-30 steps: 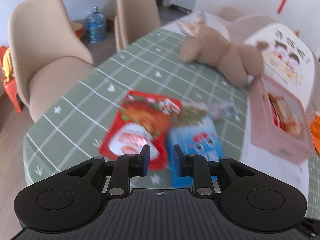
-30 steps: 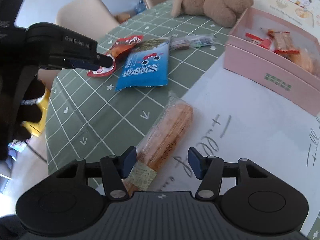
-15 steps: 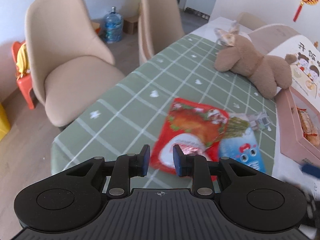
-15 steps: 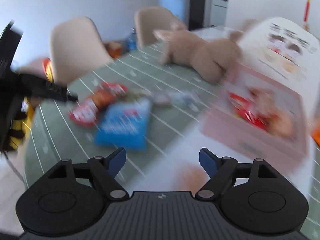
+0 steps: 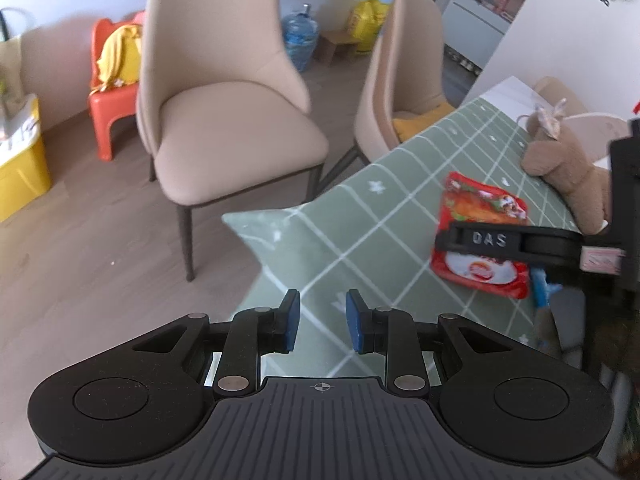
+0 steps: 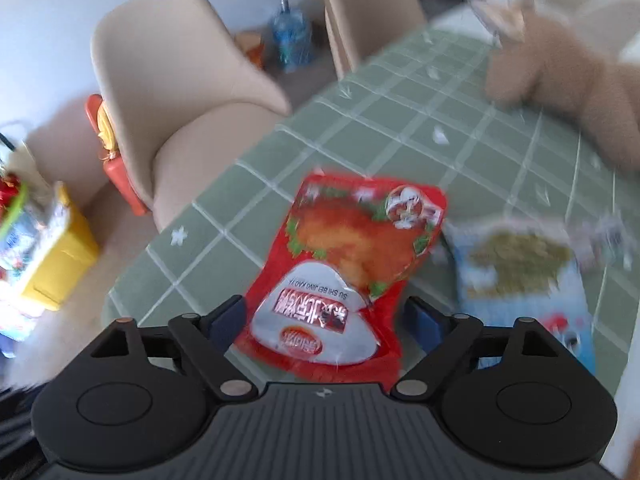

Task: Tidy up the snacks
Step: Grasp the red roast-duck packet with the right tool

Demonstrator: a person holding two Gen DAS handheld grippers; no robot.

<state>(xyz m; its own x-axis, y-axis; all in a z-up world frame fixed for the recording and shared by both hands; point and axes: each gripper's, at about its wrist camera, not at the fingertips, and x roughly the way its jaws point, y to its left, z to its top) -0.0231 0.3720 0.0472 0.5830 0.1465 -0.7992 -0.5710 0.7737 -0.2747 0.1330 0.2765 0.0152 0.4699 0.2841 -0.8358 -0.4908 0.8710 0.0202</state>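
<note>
The jaws of the right gripper (image 6: 326, 320) are opening wide, and the near end of the red snack bag (image 6: 348, 276) sits between them, but the pads do not press on it. The jaws of the left gripper (image 5: 319, 322) are a little apart with nothing between them, just the cloth below.

The table (image 6: 384, 136) has a green cloth with white lines. Two tan chairs stand at its far left side, a big one (image 5: 224, 112) close by and another (image 5: 400, 76) farther off. A brown stuffed animal (image 6: 560, 80) lies on the far right part of the table. A yellow box (image 5: 20, 152) sits on the floor at the left, with an orange stool (image 5: 110, 96) behind it.

The red snack bag lies flat near the left edge of the table. A blue snack bag (image 6: 524, 280) lies just to its right, touching it. A water jug (image 5: 300, 40) stands on the floor, far back between the chairs.
</note>
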